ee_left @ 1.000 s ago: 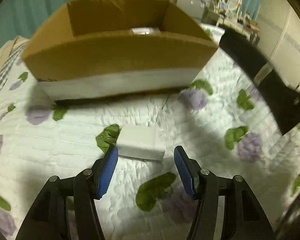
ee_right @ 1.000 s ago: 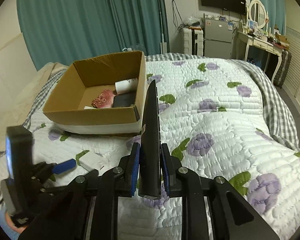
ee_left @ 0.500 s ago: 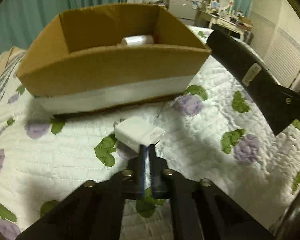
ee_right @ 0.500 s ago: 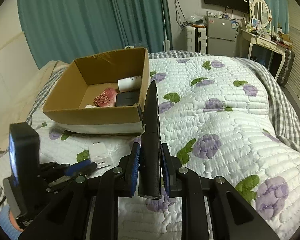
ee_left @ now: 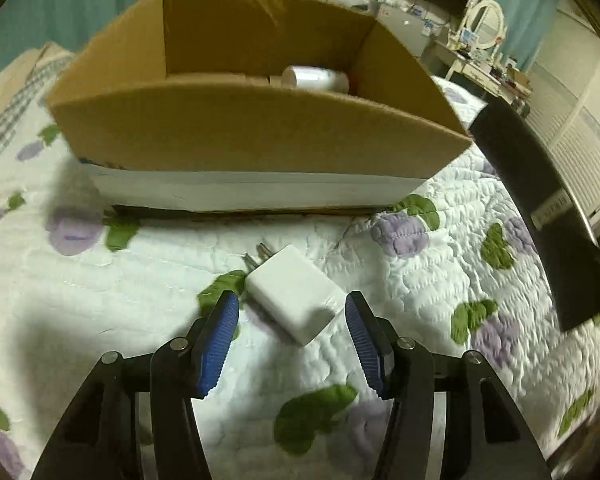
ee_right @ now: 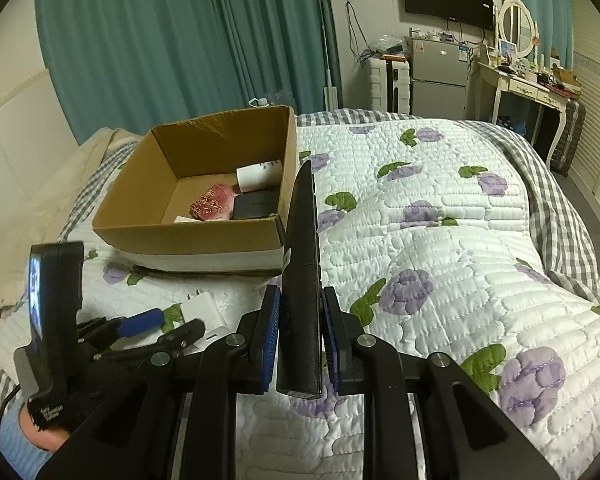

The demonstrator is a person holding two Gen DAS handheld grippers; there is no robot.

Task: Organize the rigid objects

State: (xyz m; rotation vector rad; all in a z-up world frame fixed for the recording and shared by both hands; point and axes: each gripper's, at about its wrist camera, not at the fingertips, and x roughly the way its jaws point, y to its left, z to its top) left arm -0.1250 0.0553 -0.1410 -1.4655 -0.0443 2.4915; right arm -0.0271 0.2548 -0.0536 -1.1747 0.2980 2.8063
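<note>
A white plug adapter lies on the quilt just in front of the cardboard box, its metal prongs toward the box. My left gripper is open, with the adapter's near end between its blue fingertips. The adapter also shows in the right wrist view, beside the left gripper. My right gripper is shut on a long black remote-like slab, held on edge above the quilt to the right of the box. The slab also shows in the left wrist view.
The box holds a white cylinder, a pink patterned item and a black case. The flowered quilt covers the bed. A dresser with mirror and a fridge stand at the far wall.
My left gripper shut briefly behind the adapter, then opened again and now straddles it. The adapter has turned, prongs toward the box. The right gripper holds the slab steady.
</note>
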